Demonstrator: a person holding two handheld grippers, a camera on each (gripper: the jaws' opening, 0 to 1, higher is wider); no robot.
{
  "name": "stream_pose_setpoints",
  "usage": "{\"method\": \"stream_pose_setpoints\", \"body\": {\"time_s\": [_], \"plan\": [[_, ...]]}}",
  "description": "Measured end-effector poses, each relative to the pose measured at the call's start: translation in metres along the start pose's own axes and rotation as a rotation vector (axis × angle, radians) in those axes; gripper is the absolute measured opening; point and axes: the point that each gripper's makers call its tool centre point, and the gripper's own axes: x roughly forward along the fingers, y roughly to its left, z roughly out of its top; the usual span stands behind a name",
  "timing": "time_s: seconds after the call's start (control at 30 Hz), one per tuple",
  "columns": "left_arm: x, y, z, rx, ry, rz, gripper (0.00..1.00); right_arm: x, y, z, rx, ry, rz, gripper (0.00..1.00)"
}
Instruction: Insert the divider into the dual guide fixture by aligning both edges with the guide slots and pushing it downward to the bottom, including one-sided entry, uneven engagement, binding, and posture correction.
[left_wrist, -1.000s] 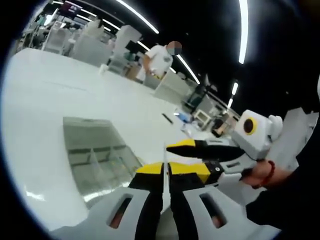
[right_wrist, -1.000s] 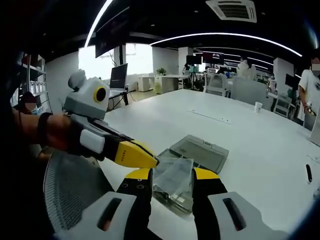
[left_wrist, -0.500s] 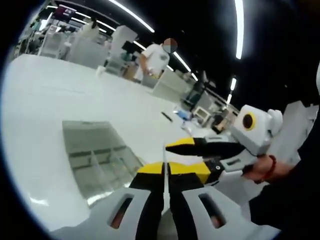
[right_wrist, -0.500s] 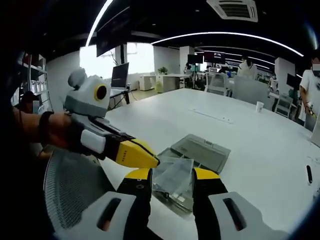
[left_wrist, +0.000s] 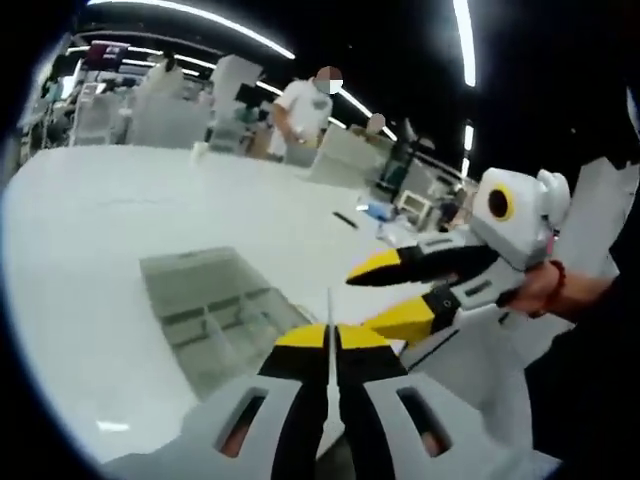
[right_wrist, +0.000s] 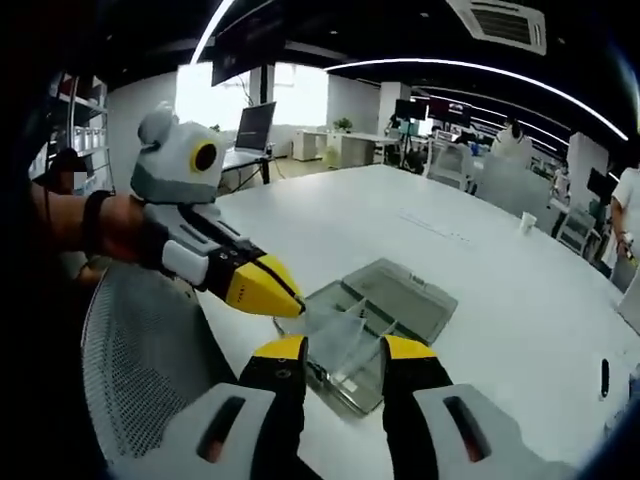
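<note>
In the left gripper view, the left gripper (left_wrist: 331, 338) has its yellow-tipped fingers (left_wrist: 299, 338) pressed together on a thin clear divider (left_wrist: 329, 310), which is seen edge-on and stands up from between the fingertips as a pale line. Beyond it, on the white counter (left_wrist: 90, 260), lies the transparent guide fixture (left_wrist: 222, 320), a shallow clear tray with inner partitions; the divider is above and just beside its near corner, and I cannot tell if it touches it. From the right side enters the right gripper (left_wrist: 395, 296), held by a hand (left_wrist: 545, 290) with a red bracelet; its two fingers are well spread, one above the other, with nothing between them. Far behind, a person in a white shirt (left_wrist: 303, 105) stands near other desks. In the right gripper view, the right gripper (right_wrist: 340, 350) has its fingers clearly apart, and between them the guide fixture (right_wrist: 385, 315) is seen on the counter (right_wrist: 500, 290), but the fingers do not clamp it. The left gripper (right_wrist: 285, 305) comes from the left, its fingertips closed on the clear divider (right_wrist: 335, 325), which is tilted over the near end of the fixture. A grey mesh chair back (right_wrist: 140, 370) is at the lower left, below the left gripper.
</note>
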Motion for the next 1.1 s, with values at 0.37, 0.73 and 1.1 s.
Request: {"method": "stream_pose_setpoints", "body": {"time_s": [0.37, 0.73, 1.1], "plan": [[-0.004, -0.002, -0.005, 0.111, 0.033, 0.014, 0.0, 0.009, 0.008, -0.005, -0.103, 0.058, 0.049, 0.23], [0.002, -0.012, -0.01, 0.23, 0.081, -0.027, 0.0, 0.013, 0.013, -0.01, -0.214, 0.088, 0.076, 0.18], [0.007, -0.016, -0.013, 0.32, 0.107, -0.056, 0.0, 0.014, 0.014, -0.015, -0.305, 0.098, 0.085, 0.14]]}}
